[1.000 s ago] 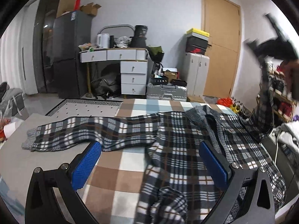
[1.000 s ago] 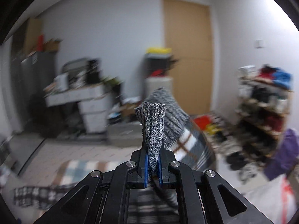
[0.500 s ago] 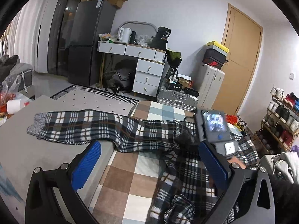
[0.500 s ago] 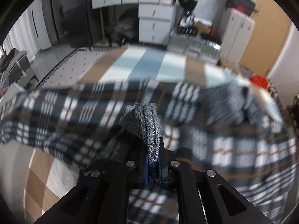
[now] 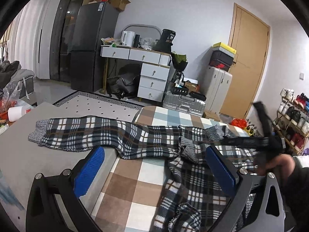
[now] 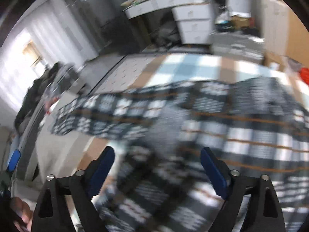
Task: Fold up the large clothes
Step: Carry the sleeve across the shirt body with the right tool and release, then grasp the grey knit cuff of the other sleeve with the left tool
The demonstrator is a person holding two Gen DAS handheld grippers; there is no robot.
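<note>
step: sleeve fold-in | right gripper: jaws just opened, empty | plaid sweater: regrip free cuff squarely, lay flat | left gripper: open

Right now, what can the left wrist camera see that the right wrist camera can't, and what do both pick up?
Only the left wrist view shows the wooden door, the shoe rack, the white kettle on the desk, and the right gripper seen from outside as a dark blur with a hand behind it.

Only the right wrist view shows the bright curtained window and the right gripper's own blue pads; its jaws have just been opening, with nothing pinched between them.

Both show the plaid sweater lying on the checked blanket, plus the white drawer unit.
</note>
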